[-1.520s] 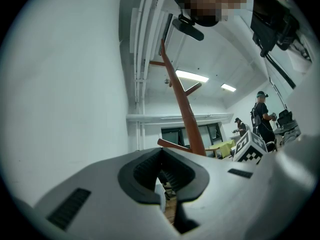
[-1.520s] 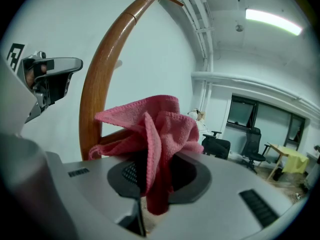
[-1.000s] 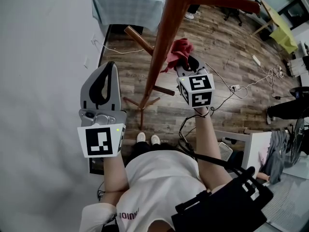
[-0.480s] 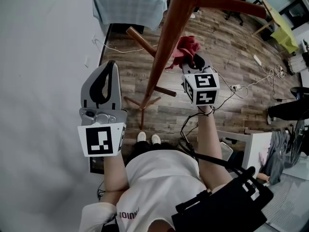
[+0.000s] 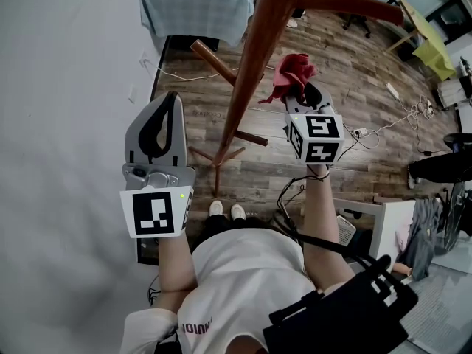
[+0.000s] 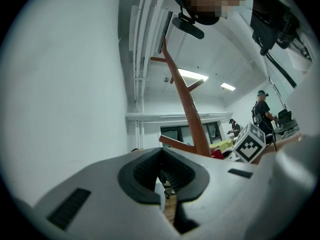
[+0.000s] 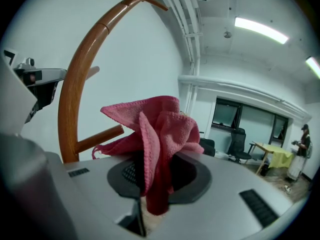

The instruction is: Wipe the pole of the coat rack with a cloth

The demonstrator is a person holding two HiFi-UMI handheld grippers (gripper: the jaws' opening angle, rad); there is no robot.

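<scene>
Right gripper (image 5: 301, 88) had shifted rightward and slightly away from the pole (image 5: 254, 57) since the earlier frame, carrying the cloth (image 5: 293, 71) with it; left gripper (image 5: 171, 98) had kept its position. Nearest the camera, the left gripper was held upright on the pole's left side, its fingers pressed together with nothing between them. Beyond it, on the pole's right side, the right gripper's fingers pinched the pink cloth, which bunched upward out of them in loose folds. The cloth lay just beside the reddish-brown pole; contact between the two could not be confirmed from either view. A short wooden peg (image 5: 214, 59) projected from the pole toward the left. Farther down, the rack's splayed legs (image 5: 216, 157) stood on the wooden floor (image 5: 354, 72), where white cables (image 5: 361, 133) trailed to the right. Farthest off, a worktop (image 5: 195, 9) under a pale blue cover stood against the wall.
</scene>
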